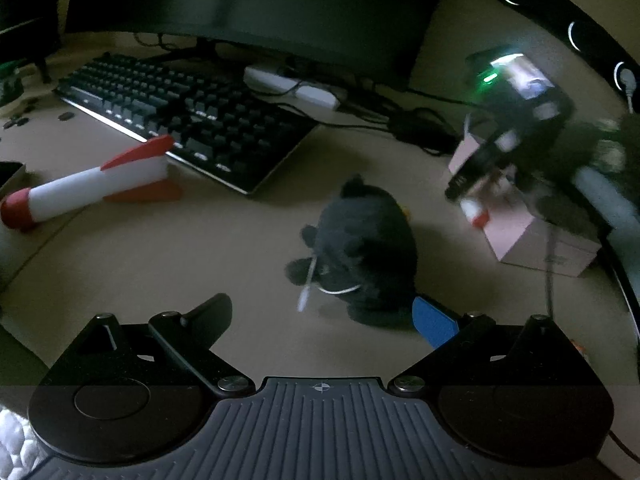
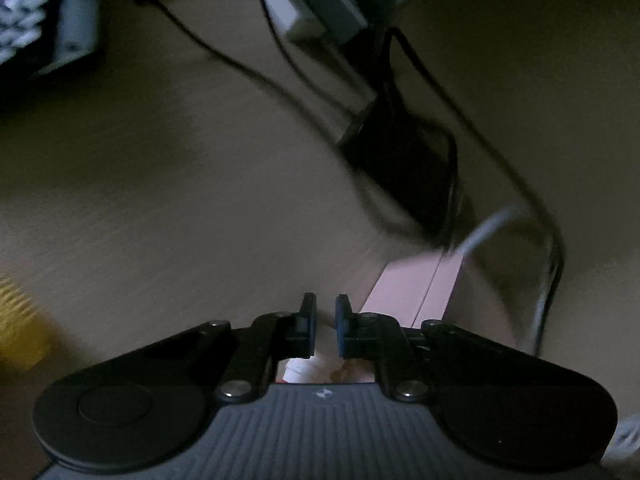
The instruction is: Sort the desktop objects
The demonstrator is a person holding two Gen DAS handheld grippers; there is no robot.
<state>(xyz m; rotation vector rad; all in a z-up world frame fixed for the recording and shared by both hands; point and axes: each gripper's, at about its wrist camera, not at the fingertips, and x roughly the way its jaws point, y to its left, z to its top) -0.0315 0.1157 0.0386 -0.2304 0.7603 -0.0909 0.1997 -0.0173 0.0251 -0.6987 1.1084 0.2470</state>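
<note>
A dark plush toy [image 1: 360, 256] lies on the beige desk [image 1: 160, 264] just ahead of my open left gripper [image 1: 324, 316], nearer its blue-padded right finger. A red-and-white toy rocket [image 1: 92, 188] lies at the left by the keyboard [image 1: 192, 120]. A pink box [image 1: 532, 236] stands at the right. My right gripper [image 1: 476, 200] hovers over that box, shut on a small white-and-red object [image 1: 474, 212]. In the right wrist view the gripper [image 2: 326, 328] has its jaws close together on that object [image 2: 304, 370], above the pink box [image 2: 416, 292]. The view is blurred.
A monitor [image 1: 280, 4] stands behind the keyboard, with a white power strip [image 1: 292, 86] and black cables [image 1: 420, 128] beneath it. A black adapter [image 2: 404, 168] and cables lie beyond the pink box. A yellow object [image 2: 16, 324] shows at the left edge.
</note>
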